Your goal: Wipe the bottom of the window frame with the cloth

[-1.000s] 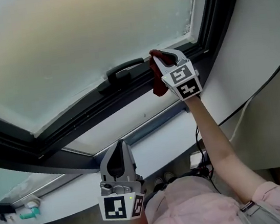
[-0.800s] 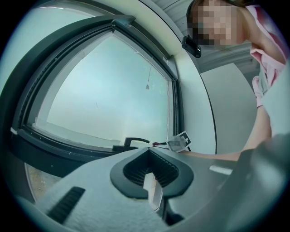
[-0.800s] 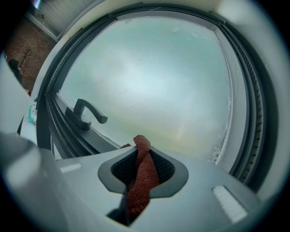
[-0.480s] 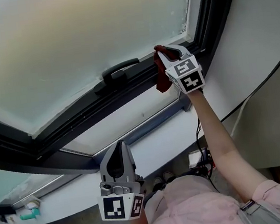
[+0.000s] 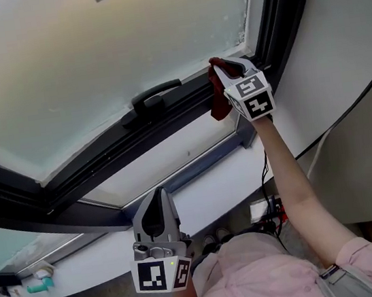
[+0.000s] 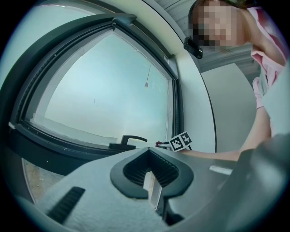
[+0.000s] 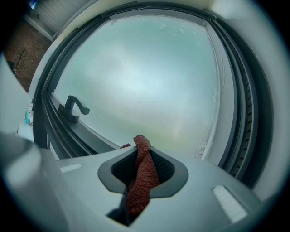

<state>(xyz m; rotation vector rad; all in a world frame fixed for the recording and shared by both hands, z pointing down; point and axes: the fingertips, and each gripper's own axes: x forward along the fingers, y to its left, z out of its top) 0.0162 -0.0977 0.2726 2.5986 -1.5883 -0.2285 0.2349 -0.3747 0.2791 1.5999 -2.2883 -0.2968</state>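
Right gripper (image 5: 228, 68) jaws pinch the cloth (image 5: 219, 100) at the window frame (image 5: 168, 118), upper right; drag could tug it free. Left gripper (image 5: 155, 195) jaws closed, empty.

Landmark: window handle (image 5: 155, 99), mounted on bottom rail of window frame (image 5: 73, 177).
Above handle: glass pane (image 5: 89, 48).
Right of handle, on same rail: cloth (image 5: 219, 104), clamped between jaws of right gripper (image 5: 224, 65), just beside frame's corner.
Below handle: sill (image 5: 173, 154) under rail.
Further below handle, nearer camera: left gripper (image 5: 158, 203), well apart from frame and cloth.
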